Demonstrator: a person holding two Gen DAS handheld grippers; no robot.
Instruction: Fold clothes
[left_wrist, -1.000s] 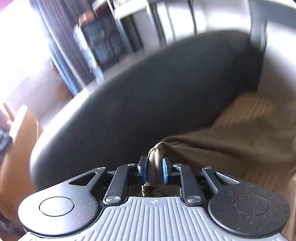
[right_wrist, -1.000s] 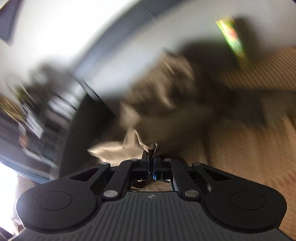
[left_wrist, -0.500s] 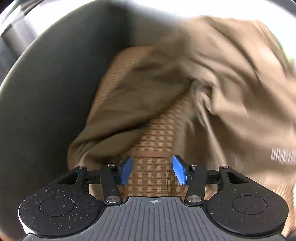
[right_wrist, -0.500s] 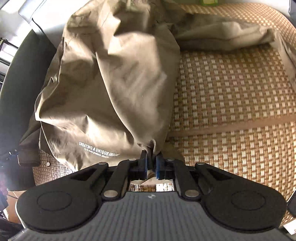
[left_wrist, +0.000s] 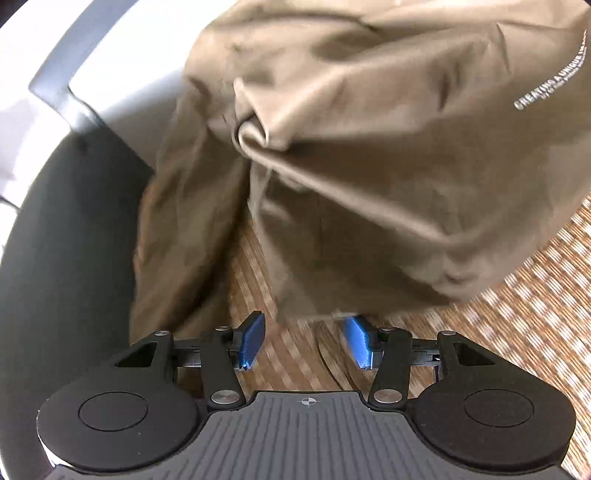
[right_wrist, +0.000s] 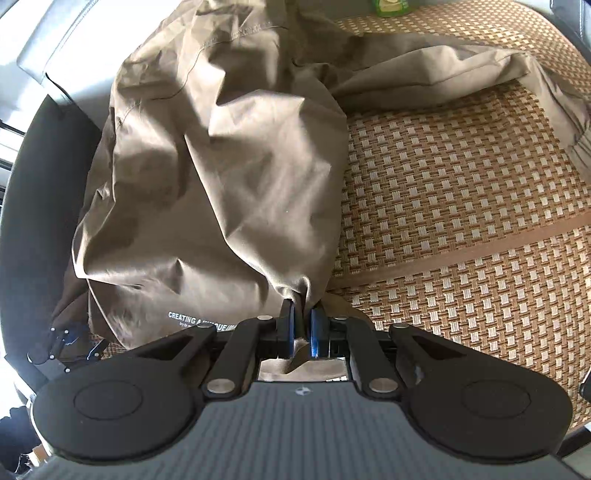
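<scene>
On the woven mat (right_wrist: 461, 192), the khaki garment (right_wrist: 229, 177) is lying bunched and creased, no neat fold showing. The right tool (right_wrist: 303, 328) is pinching a gathered edge of it; the left tool (left_wrist: 304, 343) is hanging released just beside its hem, so most folding seems left.

Woven mat (right_wrist: 461, 192) sunlit; dark rounded armrest (left_wrist: 66, 258) left; pale wall (left_wrist: 122, 62).

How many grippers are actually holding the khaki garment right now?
1. The right gripper is shut on the khaki garment; the left gripper is open above the woven mat.
</scene>
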